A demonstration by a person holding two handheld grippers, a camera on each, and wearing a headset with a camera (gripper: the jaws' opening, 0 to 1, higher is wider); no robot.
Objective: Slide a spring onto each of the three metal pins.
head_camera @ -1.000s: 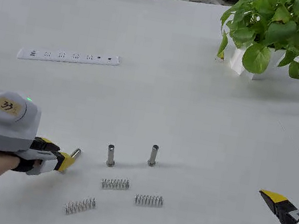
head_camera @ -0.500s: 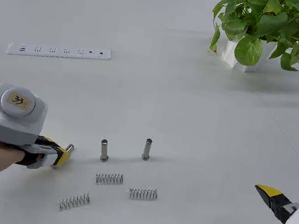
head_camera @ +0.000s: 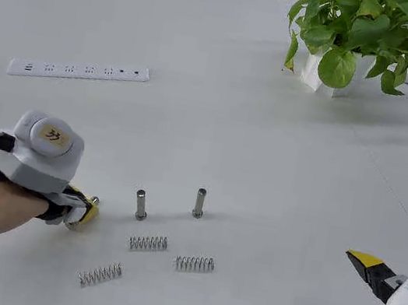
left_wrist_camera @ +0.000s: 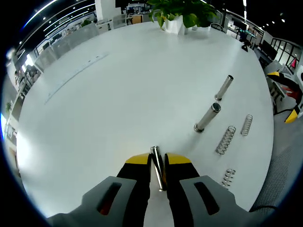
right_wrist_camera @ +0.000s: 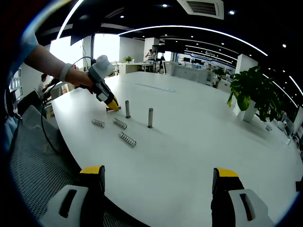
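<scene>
While the left gripper (head_camera: pixel 83 212) clamps one pin (left_wrist_camera: pixel 156 165) lengthwise between its jaws, the three springs (head_camera: pixel 148 243) lie flat just off its tip, beside two upright pins (head_camera: pixel 141 205), nearer it than the wide-open right gripper (head_camera: pixel 317 297), which hangs well apart.

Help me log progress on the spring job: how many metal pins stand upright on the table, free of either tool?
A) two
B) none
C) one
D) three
A: the near pin and the far pin stand upright on the table, while the left tool is shut on the third pin.
</scene>
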